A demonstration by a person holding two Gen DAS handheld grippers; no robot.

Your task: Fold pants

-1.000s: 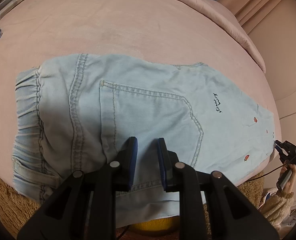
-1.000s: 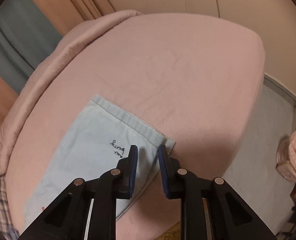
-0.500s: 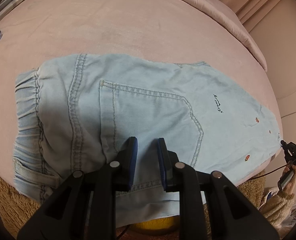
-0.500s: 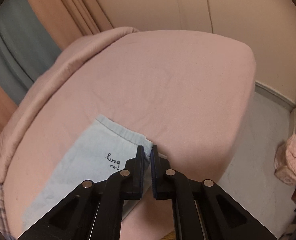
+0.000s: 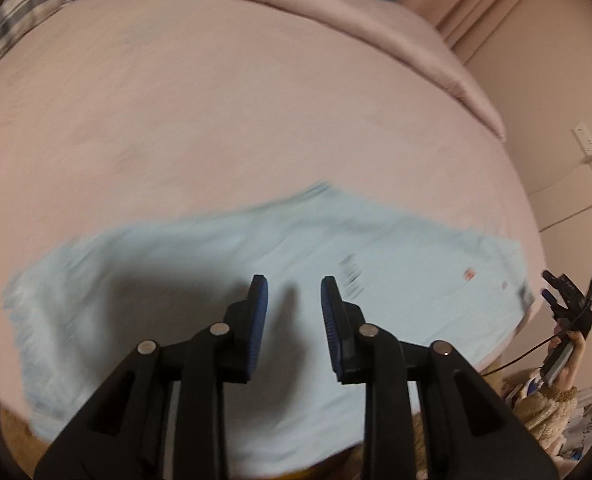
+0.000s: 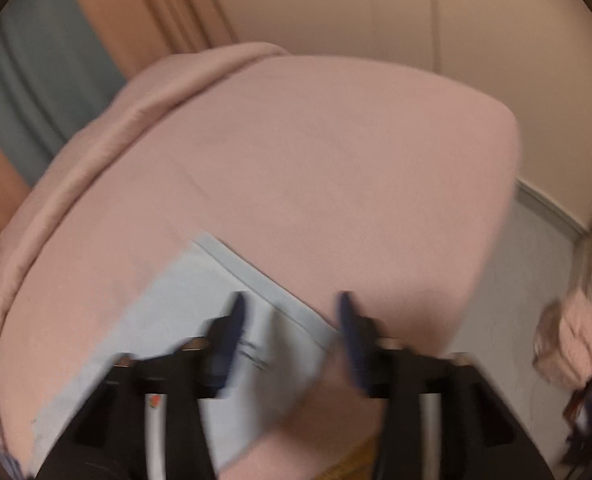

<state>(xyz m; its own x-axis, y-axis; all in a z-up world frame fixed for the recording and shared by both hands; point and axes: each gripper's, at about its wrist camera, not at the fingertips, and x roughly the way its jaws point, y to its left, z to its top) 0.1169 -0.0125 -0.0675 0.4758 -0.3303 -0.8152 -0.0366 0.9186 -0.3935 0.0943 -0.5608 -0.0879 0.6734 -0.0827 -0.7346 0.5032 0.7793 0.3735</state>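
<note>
Pale blue pants (image 5: 224,248) flat on pink bed (image 5: 216,112), script blurred unreadable, both jaws just spreading, empty.

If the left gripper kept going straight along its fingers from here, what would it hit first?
Most likely the light blue pants spread on the pink bed. The left gripper has just been opening, nothing between its pads. The blur leaves its height above the fabric unclear.

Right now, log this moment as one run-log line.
stage: regrasp | left gripper: open, opening, over pants | right gripper: open, opening, hem below, unpinched | pants: flat on bed
</note>
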